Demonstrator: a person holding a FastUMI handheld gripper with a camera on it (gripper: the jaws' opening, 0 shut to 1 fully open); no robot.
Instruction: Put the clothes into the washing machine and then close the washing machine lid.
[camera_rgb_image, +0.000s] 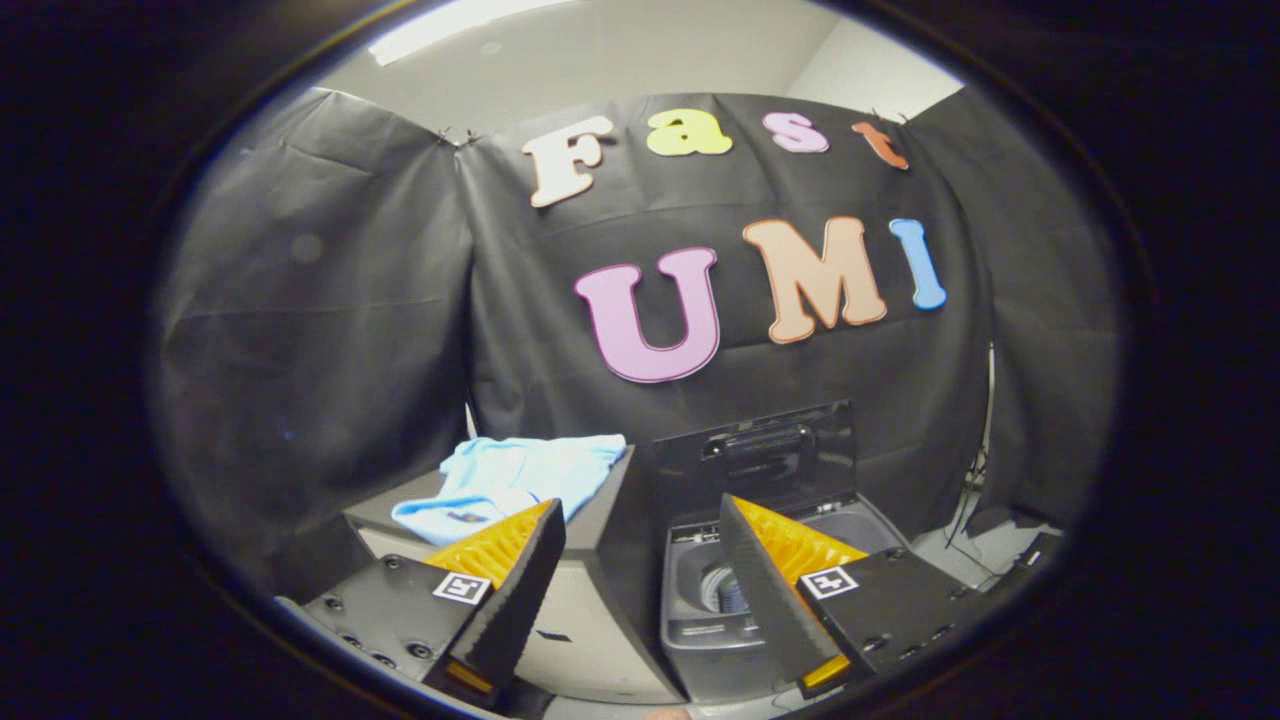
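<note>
The gripper (640, 590) hangs wide open and empty, fingers well apart. The light blue clothes (520, 480) lie folded on a stand beyond the left finger; the washing machine (700, 610) sits beyond the right, lid (760, 455) propped upright (ready for loading).

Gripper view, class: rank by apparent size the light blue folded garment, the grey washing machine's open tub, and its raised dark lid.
1. Light blue folded garment
2. Raised dark lid
3. Open tub, partly hidden by a finger, so unsure.
</note>
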